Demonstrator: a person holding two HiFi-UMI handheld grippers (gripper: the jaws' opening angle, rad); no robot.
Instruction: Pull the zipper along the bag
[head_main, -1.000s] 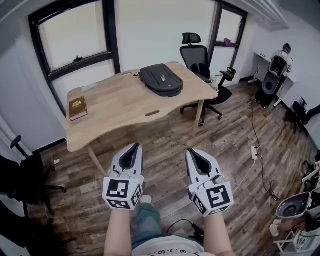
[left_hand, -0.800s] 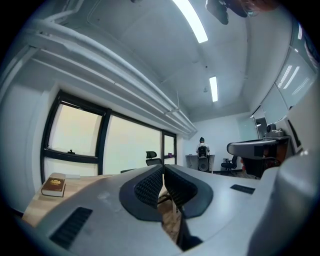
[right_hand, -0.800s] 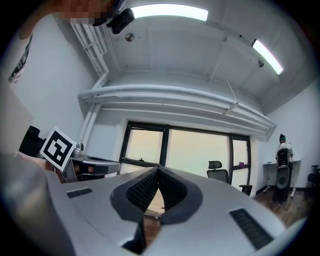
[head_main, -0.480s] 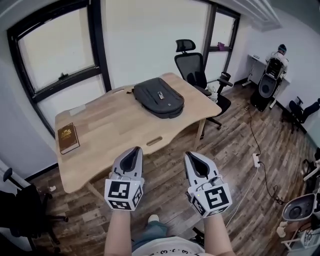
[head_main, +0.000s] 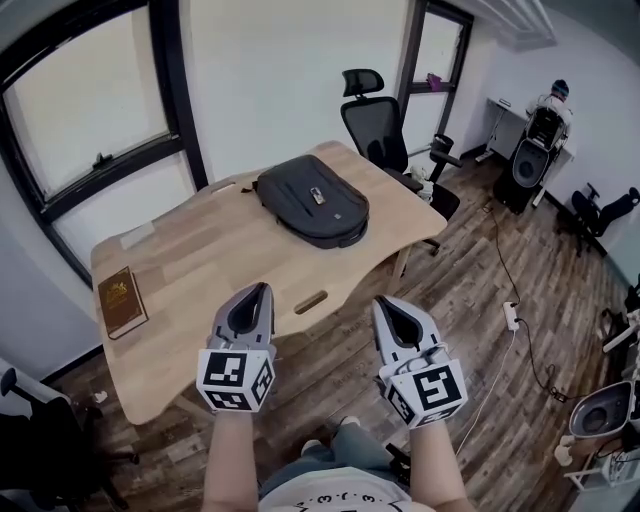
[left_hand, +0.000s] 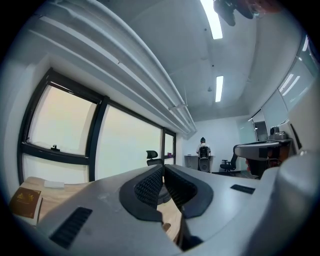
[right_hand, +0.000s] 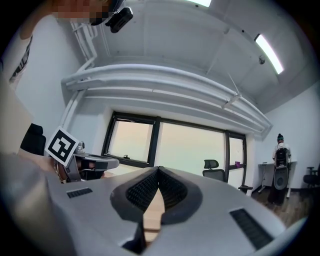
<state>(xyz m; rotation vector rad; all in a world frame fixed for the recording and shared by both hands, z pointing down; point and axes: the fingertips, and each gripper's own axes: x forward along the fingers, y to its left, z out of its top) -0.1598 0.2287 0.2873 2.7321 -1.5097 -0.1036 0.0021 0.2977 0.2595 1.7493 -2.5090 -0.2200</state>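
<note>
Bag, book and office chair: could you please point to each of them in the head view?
bag (head_main: 318, 212), head view, middle of its top side
book (head_main: 122, 302), head view, middle of its cover
office chair (head_main: 372, 128), head view, its backrest

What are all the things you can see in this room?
table: 1, light wood, middle of the room
bag: 1, dark grey, lying on the table's far part
book: 1, brown, on the table's near left corner
office chair: 1, black, just past the table's far side
windows: at least 2, black frames, on the walls behind the table
power strip: 1, white, on the wood floor at the right
person: 1, dark clothes, far right corner
left gripper: 1, grey-white, before the table, shut, empty
right gripper: 1, grey-white, beside the left one, shut, empty
</note>
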